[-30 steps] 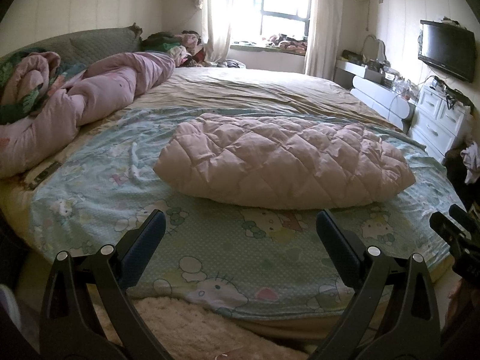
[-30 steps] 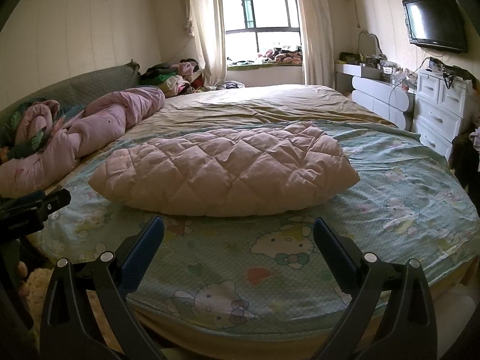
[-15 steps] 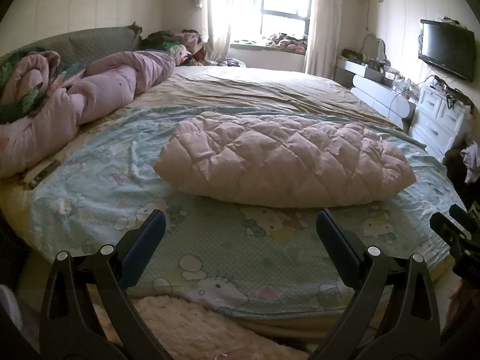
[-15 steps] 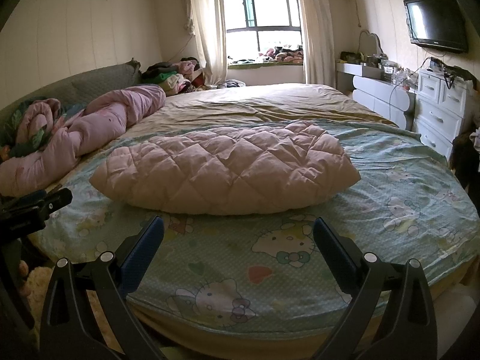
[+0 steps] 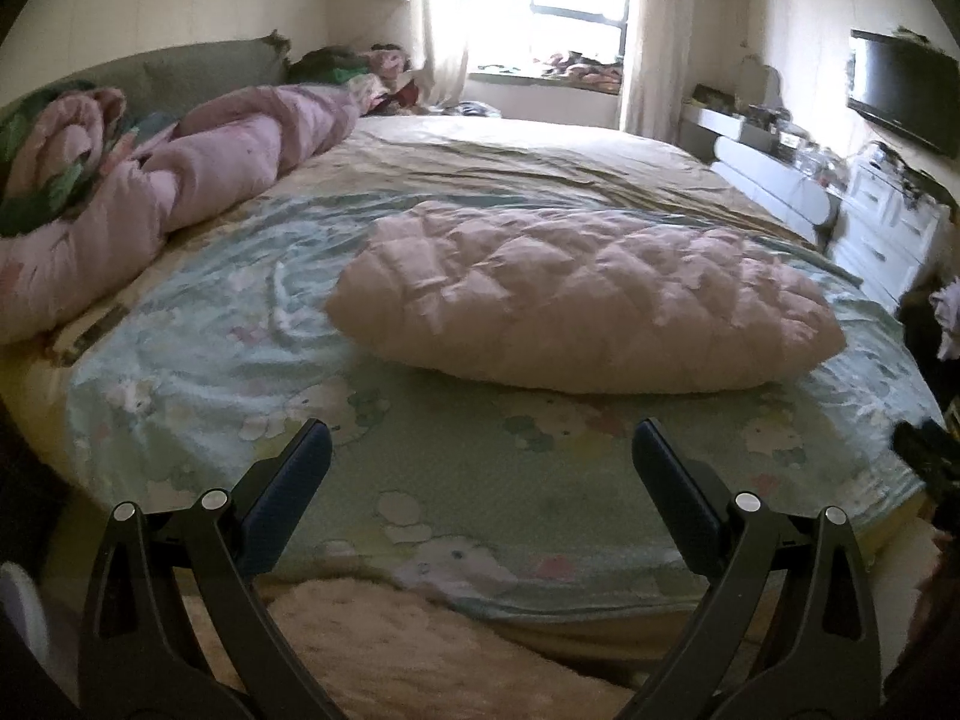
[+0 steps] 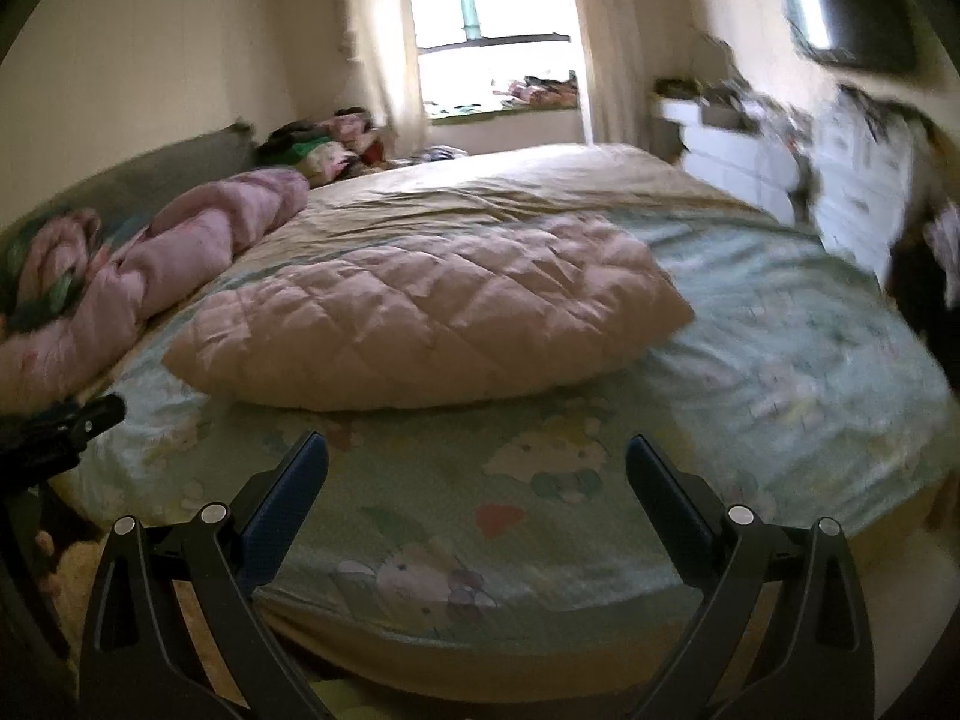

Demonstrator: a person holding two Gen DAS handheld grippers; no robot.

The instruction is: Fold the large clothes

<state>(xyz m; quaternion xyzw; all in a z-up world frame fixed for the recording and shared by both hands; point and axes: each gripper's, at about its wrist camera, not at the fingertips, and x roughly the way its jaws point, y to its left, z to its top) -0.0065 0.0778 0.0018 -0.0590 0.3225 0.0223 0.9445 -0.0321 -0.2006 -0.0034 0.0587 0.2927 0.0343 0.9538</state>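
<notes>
A pale pink quilted puffy garment [image 5: 576,294] lies folded into a flat bundle on the light green cartoon-print sheet [image 5: 456,480] of the bed; the right wrist view shows the same garment [image 6: 432,312]. My left gripper [image 5: 480,450] hangs open above the bed's near edge, short of the bundle, with nothing between its fingers. My right gripper [image 6: 477,459] is open too, over the sheet [image 6: 750,360] in front of the bundle, holding nothing. The other gripper's tip shows at the right edge [image 5: 927,450] of the left view and at the left edge [image 6: 66,426] of the right view.
A rolled pink duvet [image 5: 180,180] lies along the bed's left side by the grey headboard [image 5: 180,66]. A fluffy rug [image 5: 390,636] covers the floor at the bed's foot. White drawers [image 5: 882,234] and a wall TV [image 5: 906,90] line the right wall; clothes pile up near the window [image 5: 576,0].
Both views have shifted and blurred: the right gripper has swung and tilted so the garment sits further left and lower. The left gripper rose slightly. The garment has not moved.
</notes>
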